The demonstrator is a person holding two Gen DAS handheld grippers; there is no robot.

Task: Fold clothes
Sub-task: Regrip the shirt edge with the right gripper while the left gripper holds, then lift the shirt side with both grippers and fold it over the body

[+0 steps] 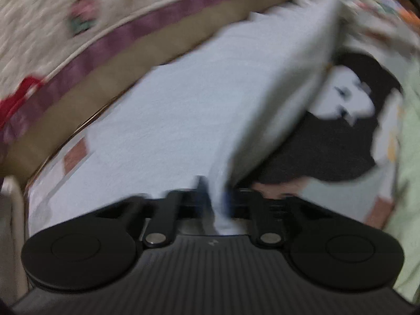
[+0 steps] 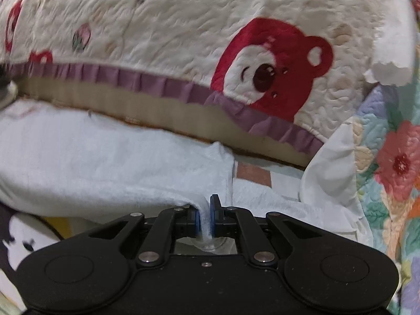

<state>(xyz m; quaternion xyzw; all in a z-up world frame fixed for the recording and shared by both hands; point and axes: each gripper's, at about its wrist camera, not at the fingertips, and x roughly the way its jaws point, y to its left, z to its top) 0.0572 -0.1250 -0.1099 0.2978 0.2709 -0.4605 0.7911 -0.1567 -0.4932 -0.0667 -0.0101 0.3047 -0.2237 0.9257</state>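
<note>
Black gripper bodies fill the bottom of both views, so we take them in turn.

From the left wrist, our left gripper (image 1: 214, 199) has its jaws nearly closed on a pinch of pale blue-white cloth (image 1: 199, 99). This looks like a plain garment or towel; the picture is too blurred to say which. From the jaws the cloth rises as a taut ridge toward the top right and spreads flat to the left, reaching the purple-trimmed edge of a cream quilt (image 1: 39, 26). To the right of the ridge, lower down, lies a black and white printed item (image 1: 341, 131) on a patterned bedsheet (image 1: 338, 194).

From the right wrist, our right gripper (image 2: 206, 218) has its blue pads (image 2: 193, 221) pressed together on a corner of the same cloth (image 2: 92, 162), with a small tuft poking out behind them. The cloth stretches left from the jaws, along the foot of the quilt (image 2: 183, 39) with its red bear. A floral cover (image 2: 393, 170) lies at the right edge.

To fold well, we judge both pinches must stay firm. We should keep the edge between them stretched straight, carry both corners across together at the same height, and lay them on the opposite edge before letting go. Uneven hands would skew the fold.
</note>
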